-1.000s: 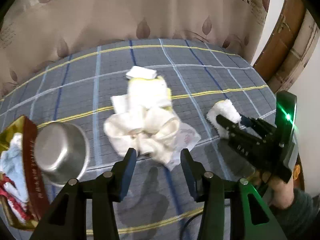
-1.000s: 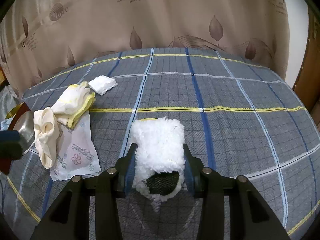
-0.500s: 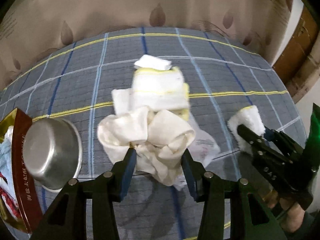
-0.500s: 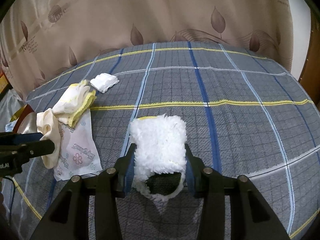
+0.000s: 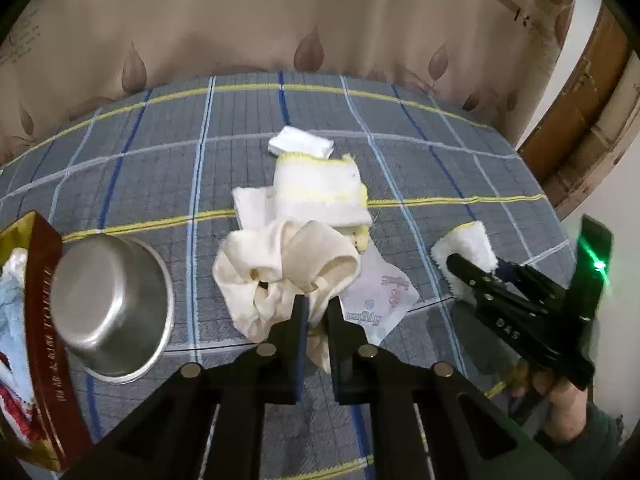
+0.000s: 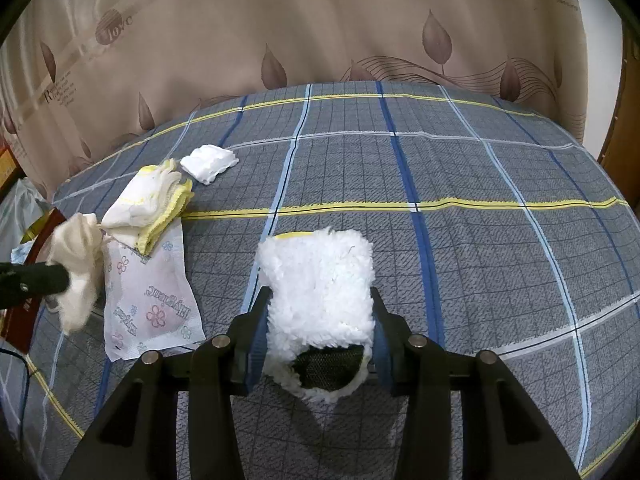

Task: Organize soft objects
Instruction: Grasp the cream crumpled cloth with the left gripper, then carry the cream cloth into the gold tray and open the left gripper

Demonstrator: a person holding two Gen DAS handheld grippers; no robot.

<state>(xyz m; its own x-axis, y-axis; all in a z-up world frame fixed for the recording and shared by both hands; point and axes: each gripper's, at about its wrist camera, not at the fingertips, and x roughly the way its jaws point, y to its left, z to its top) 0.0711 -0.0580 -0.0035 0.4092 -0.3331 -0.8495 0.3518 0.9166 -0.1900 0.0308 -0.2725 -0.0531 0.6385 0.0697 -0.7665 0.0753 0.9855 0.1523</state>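
Note:
A crumpled cream cloth (image 5: 280, 264) lies in the middle of the checked cover, and my left gripper (image 5: 316, 306) is shut on its near edge. From the right wrist view the same cloth (image 6: 78, 248) hangs bunched at the left gripper's tip (image 6: 60, 278). My right gripper (image 6: 319, 294) is shut on a fluffy white mitt (image 6: 316, 268), its pads pressing both sides just above the cover. In the left wrist view the mitt (image 5: 468, 240) shows at the right. Behind the cream cloth sit a folded white-and-yellow towel (image 5: 320, 192) and a small white pad (image 5: 300, 142).
A floral tissue packet (image 5: 380, 300) lies flat between the two grippers. A steel bowl (image 5: 108, 304) rests tilted against a red box (image 5: 40, 320) of cloths at the left. A leaf-print curtain (image 6: 320, 40) hangs behind the grey checked cover (image 6: 480, 240).
My left gripper moved in over the cream cloth and its jaws closed on the cloth's near edge. The right gripper kept still with the white mitt.

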